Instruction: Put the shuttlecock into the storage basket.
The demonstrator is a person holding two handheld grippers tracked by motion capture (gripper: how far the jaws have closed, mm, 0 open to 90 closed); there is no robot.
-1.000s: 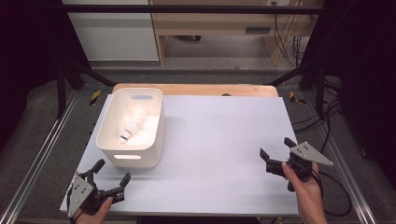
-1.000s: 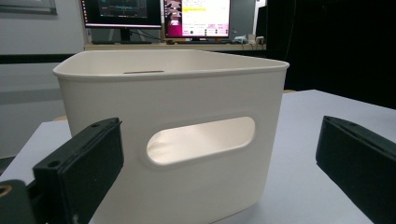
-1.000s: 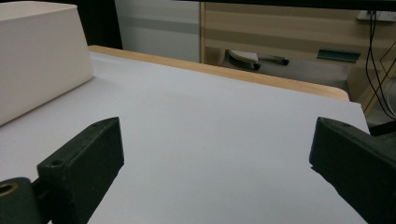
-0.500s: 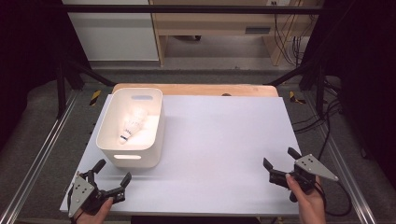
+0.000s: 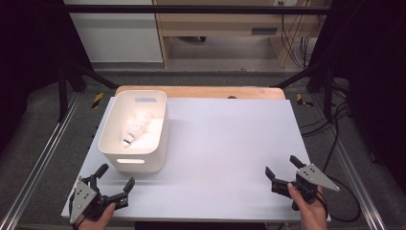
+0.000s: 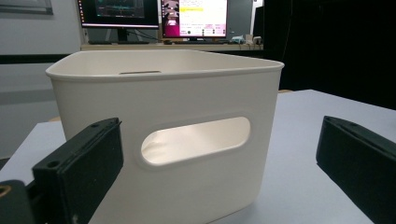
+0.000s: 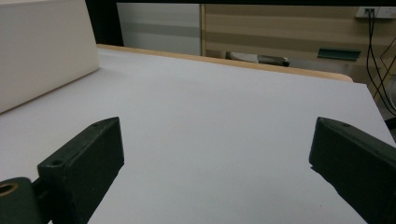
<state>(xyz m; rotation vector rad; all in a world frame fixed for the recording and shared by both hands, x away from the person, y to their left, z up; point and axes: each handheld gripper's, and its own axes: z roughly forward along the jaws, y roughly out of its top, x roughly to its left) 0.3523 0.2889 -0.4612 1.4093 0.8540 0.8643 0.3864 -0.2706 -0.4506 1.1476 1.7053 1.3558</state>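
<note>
Near the table's front edge, left gripper (image 5: 115, 183) facing white bin (image 5: 134, 162), right gripper (image 5: 282, 171), both jaws spread, empty

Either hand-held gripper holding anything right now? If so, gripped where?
Nothing is held. The left hand-held gripper is open in front of the white bin, with its jaws apart. The right hand-held gripper is open over the bare table.

We see a smooth, slightly glossy white plastic bin (image 5: 135, 158), a matt pale grey table (image 5: 230, 143) sheet with a bare wood edge at the back, and matt black plastic jaws on both the left gripper (image 5: 115, 186) and the right gripper (image 5: 281, 168).
</note>
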